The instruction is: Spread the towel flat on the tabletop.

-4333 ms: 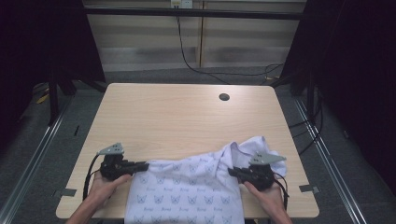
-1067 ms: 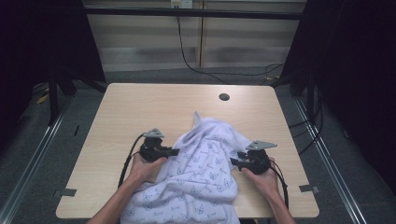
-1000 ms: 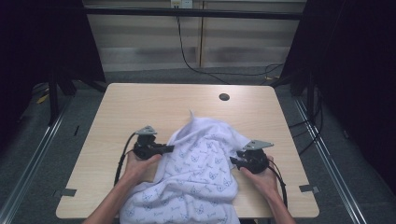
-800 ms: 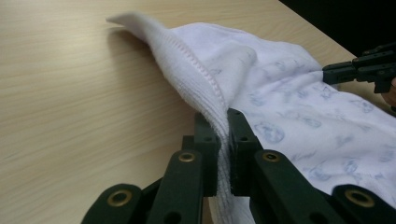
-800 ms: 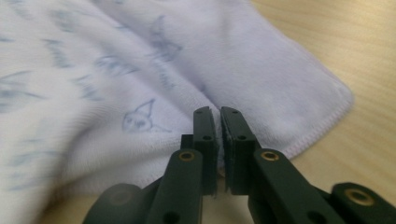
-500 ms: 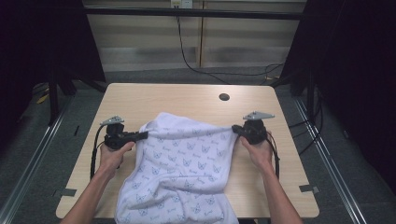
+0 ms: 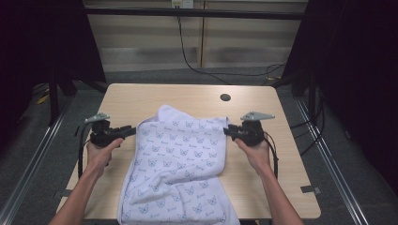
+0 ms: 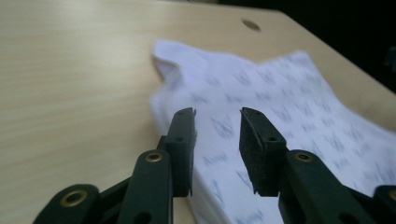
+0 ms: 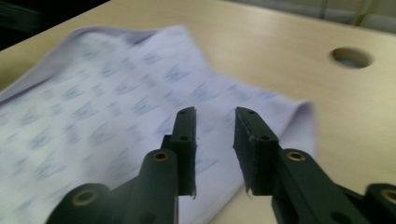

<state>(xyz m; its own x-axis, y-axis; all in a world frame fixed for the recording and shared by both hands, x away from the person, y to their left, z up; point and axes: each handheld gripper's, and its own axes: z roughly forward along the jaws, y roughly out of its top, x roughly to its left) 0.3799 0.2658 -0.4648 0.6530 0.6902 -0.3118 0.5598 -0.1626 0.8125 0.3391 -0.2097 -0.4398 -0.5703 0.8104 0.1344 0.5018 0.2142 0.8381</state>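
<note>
1. High view: The white towel with little blue prints lies in the middle of the frame, folded over on the wooden table. Its lower end hangs off the table's near edge at the bottom of the frame. Half a second ago both grippers held the towel's far corners up. Now the left gripper sits just off the towel's left edge and the right gripper sits at its right edge. Both have let go, so this fold looks done.

2. Left gripper view: The jaws have just been opening. They stand apart with nothing pinched between them. The towel lies flat beyond them, in the middle and right of the frame. A curled corner sticks up at the upper middle. Bare table fills the left side, so there is room to pull back that way.

3. Right gripper view: These jaws have just been opening too, and nothing is between them. The towel spreads over the left and middle. Its edge ends at the right, with bare table and a round hole at the upper right.
</note>
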